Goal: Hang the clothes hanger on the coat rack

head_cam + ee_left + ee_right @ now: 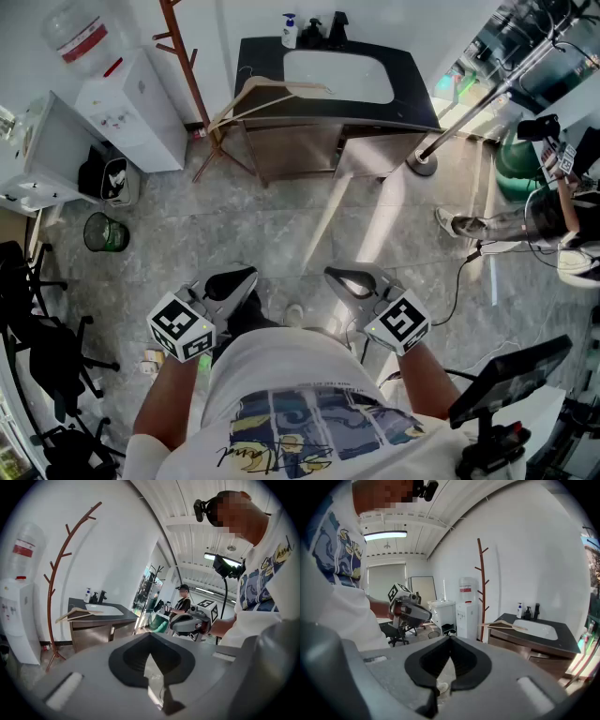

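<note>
The wooden clothes hanger (267, 94) lies on the left end of the dark sink counter (417, 108), partly overhanging its edge. Just left of the counter, against the wall, stands the brown branch-like coat rack (187, 66). Both grippers are held close to the person's body, well short of the counter. My left gripper (230, 281) and right gripper (350, 278) are both shut and empty. The left gripper view shows the hanger (77, 614) and rack (58, 588) beyond shut jaws. In the right gripper view the hanger (504, 626) and rack (481, 588) stand far ahead.
A white water dispenser (131, 108) stands left of the rack, with a black bin (105, 232) and office chairs (47, 356) further left. A slanting metal pole (478, 103) rests on the floor at right. Another person (553, 225) is at the right edge.
</note>
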Tool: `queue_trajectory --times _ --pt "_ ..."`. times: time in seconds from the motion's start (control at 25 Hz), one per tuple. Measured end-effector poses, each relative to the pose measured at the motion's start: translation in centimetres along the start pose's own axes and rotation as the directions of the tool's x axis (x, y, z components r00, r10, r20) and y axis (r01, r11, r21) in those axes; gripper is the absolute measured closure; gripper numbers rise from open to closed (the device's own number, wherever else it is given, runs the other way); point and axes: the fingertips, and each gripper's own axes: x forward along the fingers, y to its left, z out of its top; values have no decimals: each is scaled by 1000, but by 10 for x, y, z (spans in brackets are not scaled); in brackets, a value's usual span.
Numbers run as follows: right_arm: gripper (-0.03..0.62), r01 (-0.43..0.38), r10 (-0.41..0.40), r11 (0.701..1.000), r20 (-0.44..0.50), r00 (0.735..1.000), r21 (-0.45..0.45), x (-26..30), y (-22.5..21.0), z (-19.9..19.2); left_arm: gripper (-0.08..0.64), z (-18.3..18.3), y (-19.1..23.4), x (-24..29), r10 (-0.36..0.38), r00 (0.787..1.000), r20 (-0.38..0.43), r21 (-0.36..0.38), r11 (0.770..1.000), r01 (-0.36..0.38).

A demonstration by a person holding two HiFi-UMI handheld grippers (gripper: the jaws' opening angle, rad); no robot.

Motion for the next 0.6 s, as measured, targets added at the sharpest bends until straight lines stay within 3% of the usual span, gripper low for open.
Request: queue_trajectory --times 0.28,0.6 --pt "591 -6 6 1000 -33 999 -13 57 -11 23 560 19 59 -21 14 1000 9 23 1000 -15" --pt "591 24 -24 1000 -47 999 4 123 -28 57 560 42 128 -30 -49 999 -3 20 999 49"
